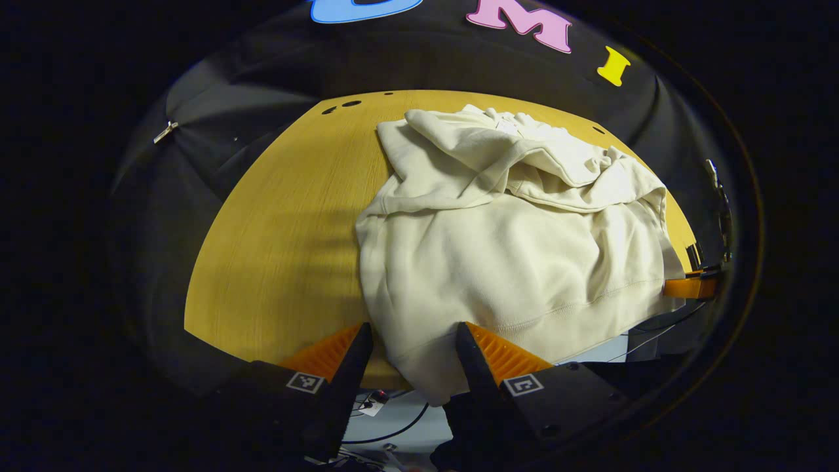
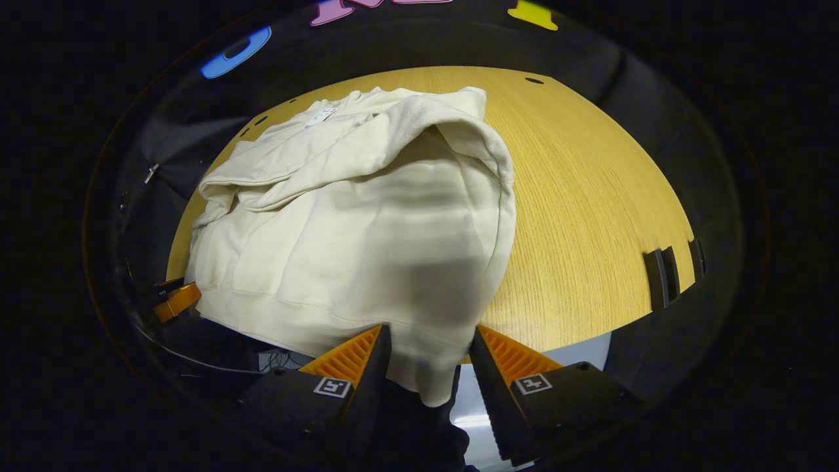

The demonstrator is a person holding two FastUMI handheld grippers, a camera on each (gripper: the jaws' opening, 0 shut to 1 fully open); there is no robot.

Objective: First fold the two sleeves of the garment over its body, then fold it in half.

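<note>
A cream sweatshirt [image 1: 511,249] lies on the wooden table [image 1: 282,249], both sleeves folded across its body and the hood bunched at the far end. Its ribbed hem hangs a little over the near table edge. My left gripper [image 1: 413,351] stands open at that edge, with one hem corner between its fingers and a gap beside the left finger. In the right gripper view the sweatshirt [image 2: 367,223] fills the left half of the table [image 2: 590,196]. My right gripper [image 2: 429,351] is open around the other hem corner, which droops between the fingers.
Bare wood lies to either side of the garment. Dark clamps [image 2: 659,278] grip the table's right edge. The other gripper's finger shows at the hem's far side [image 1: 688,287], [image 2: 175,300]. Cables hang below the near edge [image 1: 393,429]. Black cloth walls the booth.
</note>
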